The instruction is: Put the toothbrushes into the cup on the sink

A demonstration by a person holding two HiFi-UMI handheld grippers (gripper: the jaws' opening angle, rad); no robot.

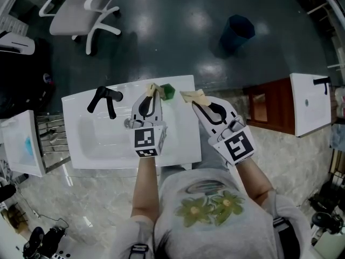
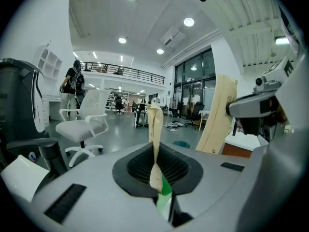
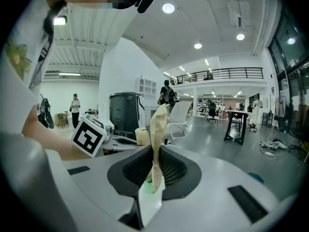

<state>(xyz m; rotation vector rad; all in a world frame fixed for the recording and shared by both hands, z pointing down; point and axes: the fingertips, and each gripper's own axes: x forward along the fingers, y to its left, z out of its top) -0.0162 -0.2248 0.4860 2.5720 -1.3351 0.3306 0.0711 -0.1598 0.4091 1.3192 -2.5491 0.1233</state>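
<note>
Each of my grippers is shut on a toothbrush in a beige paper wrapper. In the head view my left gripper [image 1: 152, 94] hangs over the back of the white sink [image 1: 108, 139], and its wrapped toothbrush [image 1: 152, 88] pokes out beside the green cup [image 1: 168, 91] on the sink's rear ledge. My right gripper [image 1: 199, 103] stays just right of the sink with its wrapped toothbrush [image 1: 192, 95] pointing left. The left gripper view shows the wrapper [image 2: 155, 129] pinched upright in the left gripper [image 2: 157, 170]. The right gripper [image 3: 155, 170] clamps its wrapper [image 3: 158, 129] the same way.
A black faucet [image 1: 105, 99] stands at the sink's back left. A white office chair [image 1: 86, 9] and a blue bin [image 1: 236, 32] are on the dark floor beyond. A wooden cabinet [image 1: 267, 107] and a second white basin [image 1: 312, 102] lie to the right.
</note>
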